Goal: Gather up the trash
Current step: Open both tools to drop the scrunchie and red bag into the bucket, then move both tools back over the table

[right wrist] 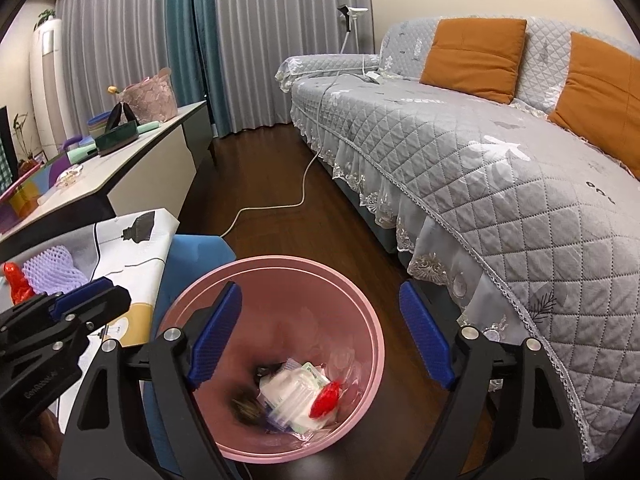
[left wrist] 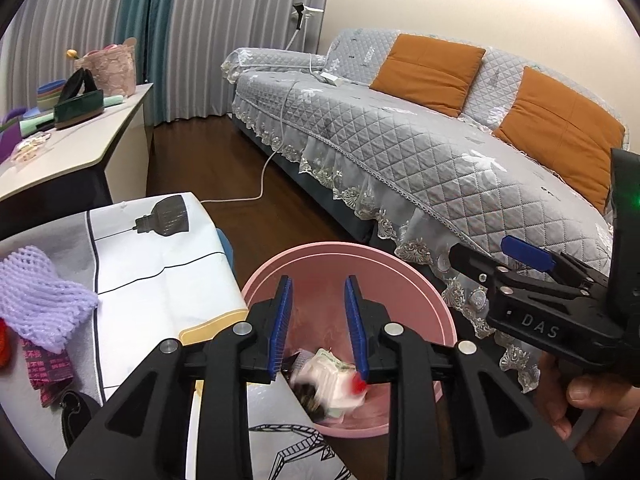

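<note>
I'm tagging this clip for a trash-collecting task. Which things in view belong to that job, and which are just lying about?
Part of the job:
pink bin
white wrapper and red scrap in the bin
purple foam net on the table
left gripper and right gripper, both open and empty

Just lying about:
sofa
orange cushions
white cable
green basket

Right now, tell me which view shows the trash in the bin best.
The right wrist view. It looks down into the pink bin, and the trash lies in plain sight between the open tongs. In the left wrist view the tongs and the tablecloth cover part of the pile.
</note>
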A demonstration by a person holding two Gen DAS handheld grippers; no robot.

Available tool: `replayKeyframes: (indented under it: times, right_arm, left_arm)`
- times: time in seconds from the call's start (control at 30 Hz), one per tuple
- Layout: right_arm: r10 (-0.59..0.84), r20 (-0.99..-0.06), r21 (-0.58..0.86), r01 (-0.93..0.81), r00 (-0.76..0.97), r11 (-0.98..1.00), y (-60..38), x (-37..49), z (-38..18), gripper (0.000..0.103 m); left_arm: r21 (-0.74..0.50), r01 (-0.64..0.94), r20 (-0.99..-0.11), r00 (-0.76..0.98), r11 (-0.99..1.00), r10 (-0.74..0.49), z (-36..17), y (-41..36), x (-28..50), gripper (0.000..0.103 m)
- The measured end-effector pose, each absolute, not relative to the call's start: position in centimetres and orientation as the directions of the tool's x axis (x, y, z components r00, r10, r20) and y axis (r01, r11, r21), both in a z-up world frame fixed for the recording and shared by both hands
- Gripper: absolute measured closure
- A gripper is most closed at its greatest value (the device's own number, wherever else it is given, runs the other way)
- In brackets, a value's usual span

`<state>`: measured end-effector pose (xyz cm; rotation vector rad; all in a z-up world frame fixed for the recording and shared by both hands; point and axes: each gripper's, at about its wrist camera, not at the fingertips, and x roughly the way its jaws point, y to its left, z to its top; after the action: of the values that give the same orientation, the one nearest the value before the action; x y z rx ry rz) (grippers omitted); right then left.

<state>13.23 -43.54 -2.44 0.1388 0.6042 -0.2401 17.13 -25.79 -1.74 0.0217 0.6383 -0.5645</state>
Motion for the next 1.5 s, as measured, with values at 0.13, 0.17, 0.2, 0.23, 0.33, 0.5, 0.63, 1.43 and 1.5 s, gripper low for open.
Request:
replayKeyframes:
  times: [0.13, 0.17, 0.2, 0.23, 0.33, 0.5, 0.63, 1.43, 1.5]
  right_arm:
    - [-0.187, -0.574, 0.052, 0.264, 0.797, 0.963, -43.4, 13.2, -2.4, 0.023]
    - [-0.188, -0.572, 0.054, 0.265, 0.798, 0.963, -43.3, 13.1, -2.3, 0.023]
    - [-0.19, -0.57, 0.054, 0.266, 0.8, 0.962, -43.3, 13.0, -2.3, 0.023]
    - [-0.191, -0.568, 0.053, 0.268, 0.8, 0.962, -43.2, 13.0, -2.2, 0.023]
    - [-0.196, -0.562, 0.049, 0.269, 0.803, 0.962, -43.0, 12.7, -1.8, 0.023]
    - [-0.201, -0.547, 0.05, 0.271, 0.813, 0.961, -42.1, 11.9, -0.9, 0.023]
    - [-0.2, -0.534, 0.053, 0.269, 0.821, 0.962, -41.3, 11.3, -0.1, 0.023]
    - [-0.005, -0.528, 0.041, 0.031, 0.849, 0.999, -30.1, 11.9, 0.9, 0.041]
    - [0.015, -0.534, 0.043, 0.01, 0.845, 0.999, -29.2, 12.2, 0.6, 0.042]
  left_arm:
    - [-0.146, 0.501, -0.565, 0.666, 0.853, -0.488, -1.2, -25.2, 16.5, 0.077]
    - [-0.146, 0.5, -0.564, 0.667, 0.854, -0.487, -1.0, -25.1, 16.4, 0.077]
    - [-0.146, 0.498, -0.562, 0.67, 0.855, -0.486, -0.8, -24.8, 16.2, 0.077]
    - [-0.143, 0.497, -0.558, 0.673, 0.856, -0.484, -0.5, -24.5, 16.0, 0.077]
    - [-0.136, 0.489, -0.549, 0.686, 0.861, -0.477, 0.2, -23.5, 15.1, 0.077]
    - [-0.13, 0.464, -0.538, 0.709, 0.876, -0.455, 1.3, -21.0, 13.9, 0.077]
    - [-0.13, 0.436, -0.532, 0.727, 0.89, -0.434, 1.9, -19.0, 13.0, 0.077]
    - [-0.15, 0.199, -0.54, 0.804, 0.969, -0.248, -0.4, -5.1, 11.3, 0.077]
    - [-0.144, 0.166, -0.542, 0.812, 0.975, -0.218, -0.7, -3.8, 11.6, 0.077]
